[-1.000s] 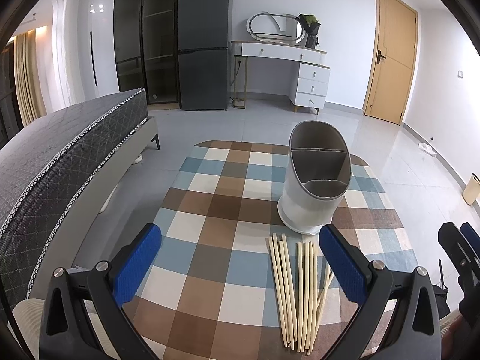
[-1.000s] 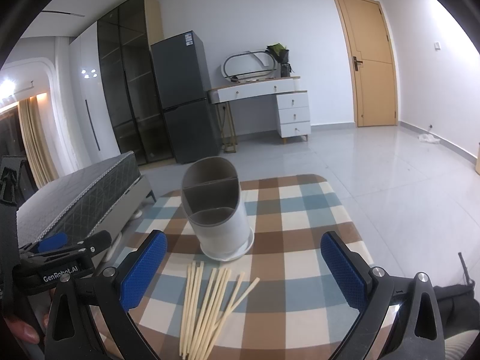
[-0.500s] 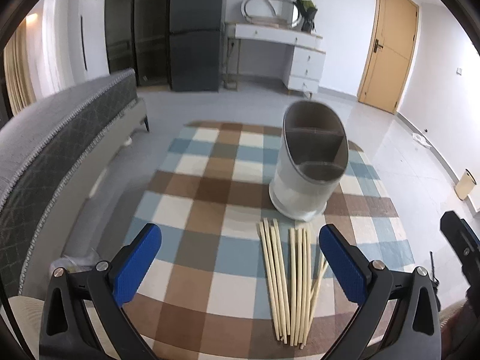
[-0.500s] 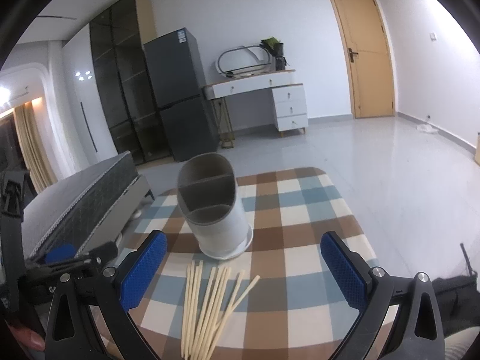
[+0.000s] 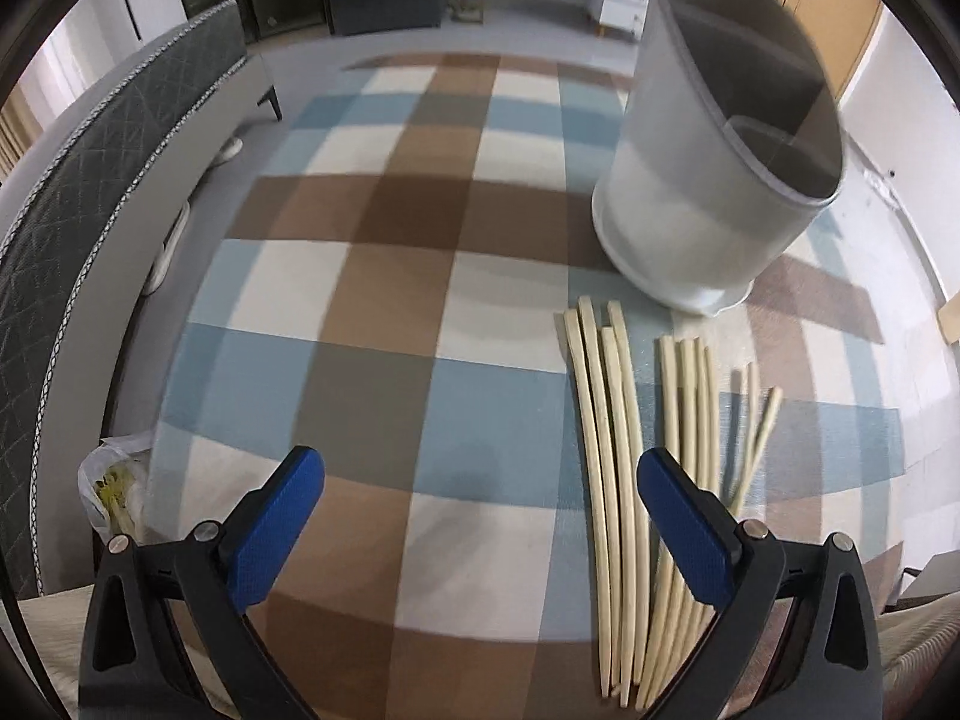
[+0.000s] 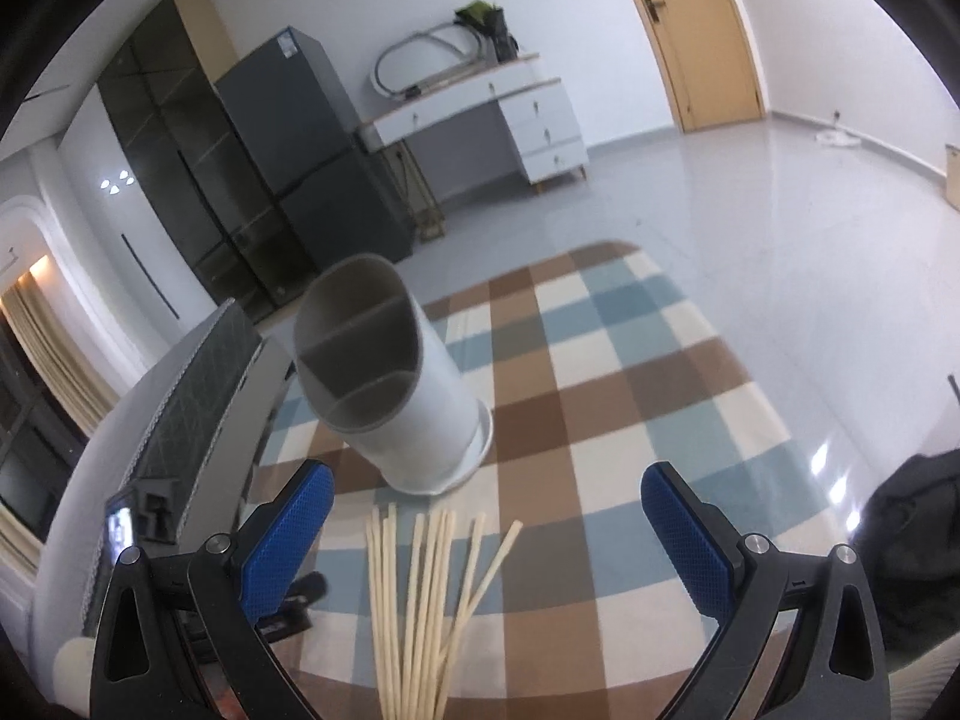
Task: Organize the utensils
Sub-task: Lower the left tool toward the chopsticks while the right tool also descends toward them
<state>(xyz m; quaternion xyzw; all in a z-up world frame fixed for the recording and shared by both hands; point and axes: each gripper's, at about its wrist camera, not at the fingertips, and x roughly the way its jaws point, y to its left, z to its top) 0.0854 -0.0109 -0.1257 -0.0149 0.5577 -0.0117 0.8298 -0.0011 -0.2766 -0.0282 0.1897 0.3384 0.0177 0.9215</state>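
Several pale wooden chopsticks (image 5: pixel 624 468) lie side by side on the checked tablecloth, just in front of a grey-white utensil holder (image 5: pixel 708 180) with inner dividers. My left gripper (image 5: pixel 480 492) is open and empty, low over the cloth, its right finger (image 5: pixel 684 528) over the chopsticks. In the right wrist view the chopsticks (image 6: pixel 420 594) lie between the fingers of my open, empty right gripper (image 6: pixel 486 516), with the holder (image 6: pixel 384 372) behind them.
The table with the checked cloth (image 5: pixel 372 276) stands beside a dark quilted bed (image 5: pixel 66 192). A plastic bag (image 5: pixel 114 480) lies at the table's left edge. A fridge (image 6: pixel 306 150), a white dresser (image 6: pixel 510 120) and a door (image 6: pixel 702 30) stand far behind.
My left gripper has dropped and moved forward toward the table, so the chopsticks and holder look much closer. My right gripper has tilted and moved slightly nearer the chopsticks.
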